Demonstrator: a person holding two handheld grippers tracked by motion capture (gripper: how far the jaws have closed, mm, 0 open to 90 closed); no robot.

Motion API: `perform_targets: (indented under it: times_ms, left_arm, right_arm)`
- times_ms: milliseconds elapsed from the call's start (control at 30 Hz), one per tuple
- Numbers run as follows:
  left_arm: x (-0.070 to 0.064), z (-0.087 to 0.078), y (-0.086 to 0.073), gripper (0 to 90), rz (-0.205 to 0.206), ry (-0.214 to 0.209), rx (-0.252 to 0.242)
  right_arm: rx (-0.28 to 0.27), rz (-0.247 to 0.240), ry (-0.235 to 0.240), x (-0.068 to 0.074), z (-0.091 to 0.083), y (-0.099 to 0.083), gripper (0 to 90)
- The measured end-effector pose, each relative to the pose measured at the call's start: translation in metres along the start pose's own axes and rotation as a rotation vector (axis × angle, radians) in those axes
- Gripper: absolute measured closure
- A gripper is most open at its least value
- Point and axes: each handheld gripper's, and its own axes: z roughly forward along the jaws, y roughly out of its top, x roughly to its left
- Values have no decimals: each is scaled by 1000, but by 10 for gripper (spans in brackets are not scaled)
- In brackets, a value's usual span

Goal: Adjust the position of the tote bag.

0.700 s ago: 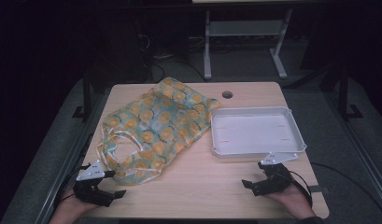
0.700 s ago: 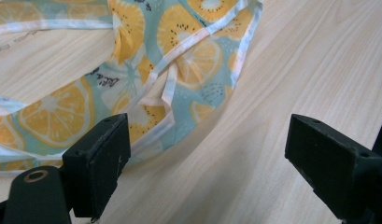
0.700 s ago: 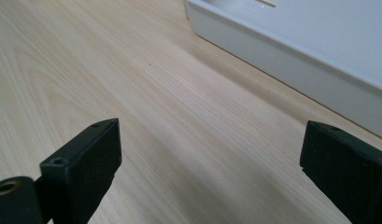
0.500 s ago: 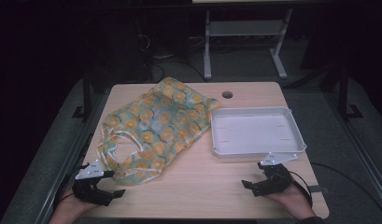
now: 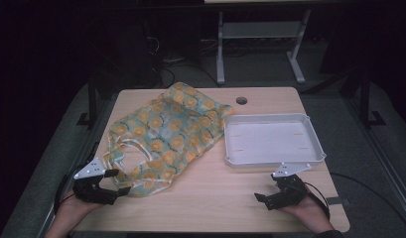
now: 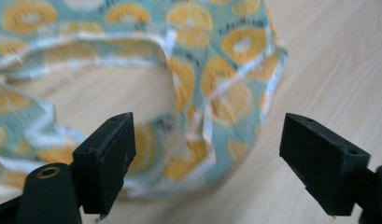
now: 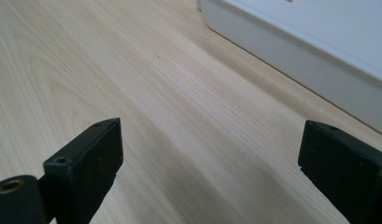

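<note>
In the high view, one patterned bag [image 5: 166, 134] is seen spread flat on the desk [image 5: 210, 203], its near corner just beside the left hand-held gripper [image 5: 117, 181], whose jaws are held apart. One white tray [image 5: 273, 141] is seen just ahead of the right hand-held gripper [image 5: 259, 198], apart from it; the spread of that gripper's jaws is hard to make out from above. Both hands are cut off by the bottom edge.

In the left gripper view, the bag's [image 6: 198, 93] hemmed corner is seen just ahead of the open jaws, untouched; its far part is cut off.

In the right gripper view, the jaws are shown wide apart over bare wood, and the tray's [image 7: 291, 51] wall is cut off at the upper right
</note>
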Motion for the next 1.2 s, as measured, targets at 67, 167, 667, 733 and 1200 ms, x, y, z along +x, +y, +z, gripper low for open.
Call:
perform_targets:
  times_ms: [67,167,667,733,1200]
  left_arm:
    - [2,3,5,202,5,3,-15]
    - [4,11,13,211,10,-6,-13]
    - [-10,59,51,285,82,-84,6]
    - [-17,71,54,308,97,-112,28]
    - [-40,113,53,380,149,-197,169]
  right_arm:
    - [2,-4,1,0,1,0,58]
    - [6,2,4,1,1,1,59]
    - [30,-10,0,2,2,1,61]
    - [35,-13,-2,2,3,1,61]
    - [31,-20,-7,2,2,1,62]
